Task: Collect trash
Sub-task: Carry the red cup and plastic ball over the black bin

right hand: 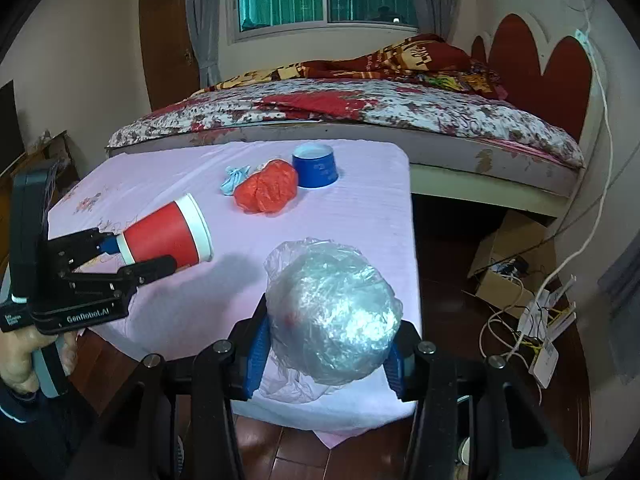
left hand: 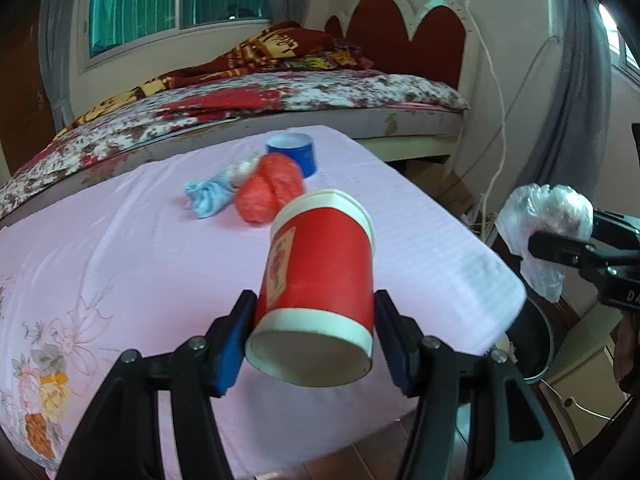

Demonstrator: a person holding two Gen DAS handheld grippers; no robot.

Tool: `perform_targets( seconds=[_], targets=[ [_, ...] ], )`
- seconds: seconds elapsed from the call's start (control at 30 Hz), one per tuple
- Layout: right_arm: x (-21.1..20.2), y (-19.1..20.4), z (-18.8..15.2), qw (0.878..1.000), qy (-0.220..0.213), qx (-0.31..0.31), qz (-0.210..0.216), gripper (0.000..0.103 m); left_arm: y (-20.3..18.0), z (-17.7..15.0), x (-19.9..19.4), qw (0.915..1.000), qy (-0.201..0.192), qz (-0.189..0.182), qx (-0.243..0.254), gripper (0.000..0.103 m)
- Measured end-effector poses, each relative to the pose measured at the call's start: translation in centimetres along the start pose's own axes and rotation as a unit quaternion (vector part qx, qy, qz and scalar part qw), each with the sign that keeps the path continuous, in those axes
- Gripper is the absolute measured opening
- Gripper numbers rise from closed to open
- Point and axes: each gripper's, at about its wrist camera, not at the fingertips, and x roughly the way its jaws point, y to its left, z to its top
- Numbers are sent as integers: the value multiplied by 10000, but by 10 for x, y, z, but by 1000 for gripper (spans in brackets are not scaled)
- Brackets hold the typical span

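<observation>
Above table: left gripper (left hand: 316, 336) clamps red cup (left hand: 320, 276).

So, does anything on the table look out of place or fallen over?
Yes. The blue cup stands upside down on the pink cloth, base up. Beside it lie a crumpled red plastic bag and a light blue wad. Nothing looks spilled.

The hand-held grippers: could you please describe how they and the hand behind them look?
The left hand-held gripper has a black linkage frame, blue finger pads, white "GenRobot.AI" lettering and a grey-green handle. The bare hand gripping it ends in a dark sleeve. The right hand-held gripper has the same build, with silver pivot bolts.
</observation>
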Motion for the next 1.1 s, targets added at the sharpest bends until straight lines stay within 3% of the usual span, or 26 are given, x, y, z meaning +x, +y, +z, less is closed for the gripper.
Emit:
perform_targets(
  seconds=[0.7, 1.1],
  targets=[
    [-54, -73, -42, 9969, -105, 588, -519, 50, -110, -6, -2, 9966, 97, -667, 466, 59],
    [-80, -134, -87, 9885, 80, 1026, -1109, 51, -184, -9, 6, 9880, 248, -1175, 967, 59]
  ],
)
